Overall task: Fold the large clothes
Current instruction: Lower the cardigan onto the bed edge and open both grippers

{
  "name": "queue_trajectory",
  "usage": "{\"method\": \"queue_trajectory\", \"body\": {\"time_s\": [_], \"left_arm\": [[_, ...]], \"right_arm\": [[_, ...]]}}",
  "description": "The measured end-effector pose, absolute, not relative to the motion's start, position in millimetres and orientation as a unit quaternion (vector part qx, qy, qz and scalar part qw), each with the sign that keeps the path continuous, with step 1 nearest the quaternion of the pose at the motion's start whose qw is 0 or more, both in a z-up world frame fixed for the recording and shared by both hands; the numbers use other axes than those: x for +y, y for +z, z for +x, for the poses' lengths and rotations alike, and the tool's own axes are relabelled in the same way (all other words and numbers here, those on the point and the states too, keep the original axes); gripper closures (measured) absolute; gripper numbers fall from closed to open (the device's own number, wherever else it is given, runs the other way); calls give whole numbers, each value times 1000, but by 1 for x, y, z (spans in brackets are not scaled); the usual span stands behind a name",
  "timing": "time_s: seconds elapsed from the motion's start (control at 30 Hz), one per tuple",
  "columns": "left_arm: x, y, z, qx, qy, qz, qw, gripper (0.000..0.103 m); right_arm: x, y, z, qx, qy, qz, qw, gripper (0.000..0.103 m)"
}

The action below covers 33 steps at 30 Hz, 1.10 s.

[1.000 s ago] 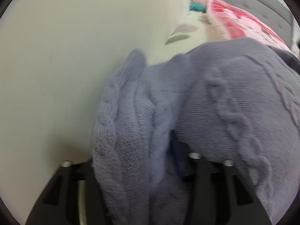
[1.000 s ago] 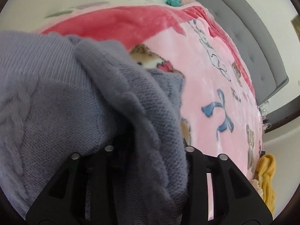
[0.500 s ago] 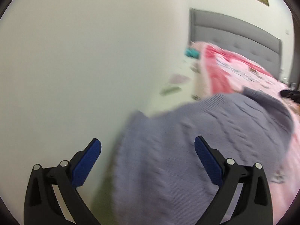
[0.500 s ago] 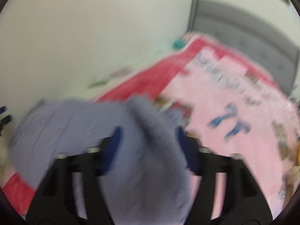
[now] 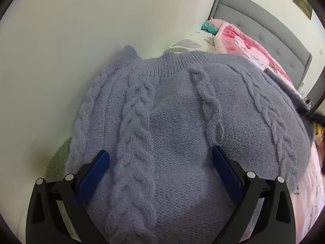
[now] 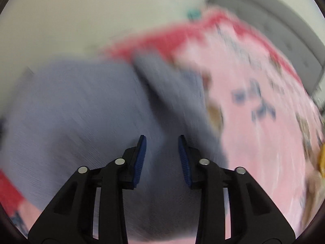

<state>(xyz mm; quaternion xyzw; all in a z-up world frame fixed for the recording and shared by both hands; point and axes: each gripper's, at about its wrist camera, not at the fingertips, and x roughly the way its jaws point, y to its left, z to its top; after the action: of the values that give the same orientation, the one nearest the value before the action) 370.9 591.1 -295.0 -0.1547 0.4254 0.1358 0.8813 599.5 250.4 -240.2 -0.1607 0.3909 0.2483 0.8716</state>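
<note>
A lavender cable-knit sweater lies on the bed, its ribbed edge pointing towards the wall. My left gripper is wide open just above it, its blue pads on either side of a cable braid, holding nothing. In the blurred right wrist view the same sweater lies with a folded strip along its right side. My right gripper is open with a narrower gap, above the sweater, holding nothing.
A pink cartoon blanket covers the bed to the right of the sweater. A white wall runs close along the left. A grey headboard stands at the far end, with a teal toy beside it.
Both grippers were shut on bunched sweater a second ago. They have let go and opened, and the sweater now lies spread flat. The right gripper is still moving.
</note>
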Motion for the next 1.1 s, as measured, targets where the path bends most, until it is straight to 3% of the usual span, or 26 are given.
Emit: {"method": "queue_trajectory", "body": {"time_s": [0.03,0.07,0.13,0.17,0.2,0.37,0.43,0.5,0.73,0.87,0.93,1.03,1.1], "left_arm": [[590,-294,369,426,139,-150,881,4],[588,-294,373,427,140,-148,881,4],[587,-294,369,428,143,-145,881,4],[588,-293,370,429,145,-146,879,4],[587,-293,376,430,147,-147,878,4],[587,-294,380,434,155,-159,873,4],[587,-294,386,435,155,-156,873,4],[587,-294,386,435,156,-154,873,4],[587,-295,386,436,155,-156,873,4],[587,-295,388,437,153,-156,872,4],[588,-295,389,438,151,-157,872,4],[588,-295,390,442,149,-156,871,4],[589,-295,391,446,148,-155,869,4]], "right_arm": [[255,-219,596,343,274,-157,885,47],[262,-208,599,313,285,-167,890,31],[288,-202,620,308,292,-216,880,37],[301,-208,637,329,299,-235,865,50],[312,-216,654,349,300,-251,851,55],[345,-252,698,406,314,-306,802,56],[353,-266,703,422,305,-335,785,69],[356,-275,709,444,295,-327,780,88],[327,-242,725,394,240,-280,842,93],[297,-249,751,439,188,-260,839,93],[291,-267,757,467,173,-265,826,90],[289,-286,757,483,139,-254,826,75],[291,-286,753,481,117,-233,837,27]]}}
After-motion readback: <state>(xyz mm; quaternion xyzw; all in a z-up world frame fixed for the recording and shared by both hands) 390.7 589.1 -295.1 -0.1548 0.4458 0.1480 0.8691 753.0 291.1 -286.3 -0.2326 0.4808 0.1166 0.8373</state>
